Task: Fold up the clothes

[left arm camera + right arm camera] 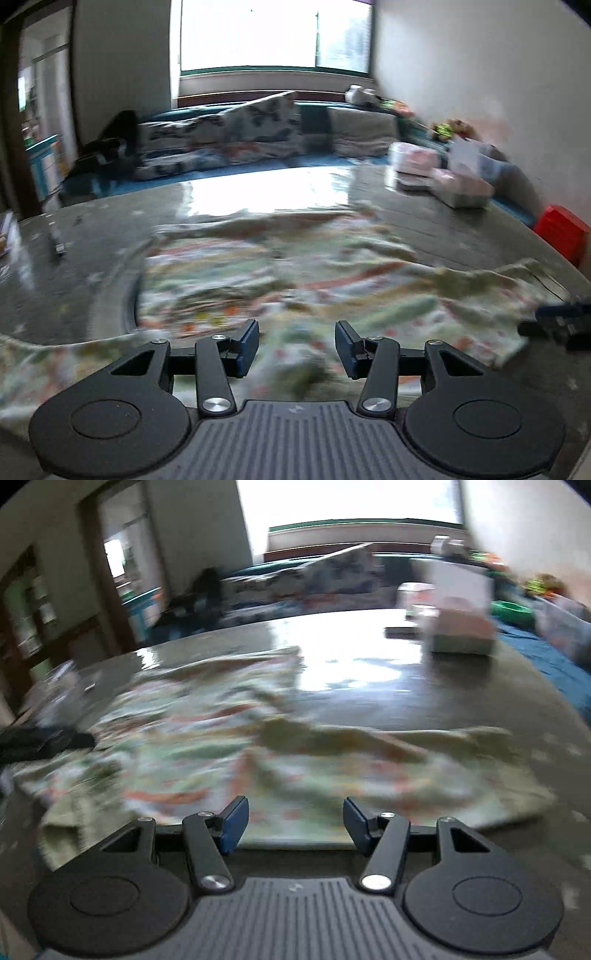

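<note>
A pale garment with a green and orange print (280,280) lies spread and rumpled across the dark glossy table (74,288). My left gripper (296,349) is open low over the garment's near part, with cloth showing between its blue pads and nothing held. In the right wrist view the same garment (258,753) stretches left to right. My right gripper (295,825) stands open just short of the cloth's near hem. The other gripper shows as a dark shape at the far right of the left view (561,321) and at the far left of the right view (40,740). Both views are motion-blurred.
Boxes and packets (439,173) stand at the table's far right, seen closer in the right view as a white and pink box (458,616). A red box (563,229) sits off the right edge. A cushioned bench (240,136) runs under the window behind.
</note>
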`<state>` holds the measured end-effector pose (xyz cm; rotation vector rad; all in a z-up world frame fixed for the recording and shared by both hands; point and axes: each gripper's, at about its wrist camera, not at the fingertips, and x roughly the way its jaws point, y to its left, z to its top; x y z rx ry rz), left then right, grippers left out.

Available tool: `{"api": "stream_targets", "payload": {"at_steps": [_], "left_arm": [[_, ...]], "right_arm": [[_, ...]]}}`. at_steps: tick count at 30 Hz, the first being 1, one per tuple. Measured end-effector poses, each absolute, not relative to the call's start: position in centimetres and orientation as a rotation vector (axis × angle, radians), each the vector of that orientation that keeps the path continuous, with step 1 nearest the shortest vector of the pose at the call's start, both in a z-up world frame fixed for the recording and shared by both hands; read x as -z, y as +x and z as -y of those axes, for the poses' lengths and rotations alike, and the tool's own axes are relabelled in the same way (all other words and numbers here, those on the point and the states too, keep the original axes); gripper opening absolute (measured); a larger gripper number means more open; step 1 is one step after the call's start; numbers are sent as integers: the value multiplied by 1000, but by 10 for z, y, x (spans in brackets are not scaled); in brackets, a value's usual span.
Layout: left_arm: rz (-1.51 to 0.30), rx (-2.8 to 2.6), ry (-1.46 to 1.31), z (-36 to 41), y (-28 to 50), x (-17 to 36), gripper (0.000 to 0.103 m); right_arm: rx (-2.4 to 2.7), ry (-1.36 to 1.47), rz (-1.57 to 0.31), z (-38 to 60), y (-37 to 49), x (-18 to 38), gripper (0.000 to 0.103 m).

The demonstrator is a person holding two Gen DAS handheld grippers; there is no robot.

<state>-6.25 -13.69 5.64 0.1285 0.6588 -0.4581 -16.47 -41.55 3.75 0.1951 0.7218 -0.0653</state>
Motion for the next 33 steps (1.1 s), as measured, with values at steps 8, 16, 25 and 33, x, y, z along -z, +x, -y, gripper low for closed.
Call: {"api": "stream_targets", "payload": {"at_steps": [8, 16, 25, 33], "left_arm": [[-694, 564, 177, 177, -77, -39, 50], [-729, 600, 226, 189, -90, -21, 52], [-734, 606, 232, 190, -91, -22, 54], [-735, 602, 225, 190, -89, -27, 58]], "right_arm": [[249, 206, -698, 469, -169, -28, 53], [335, 177, -725, 496, -164, -15, 48], [410, 182, -691, 511, -169, -21, 45], [444, 220, -703, 524, -176, -13, 45]]}}
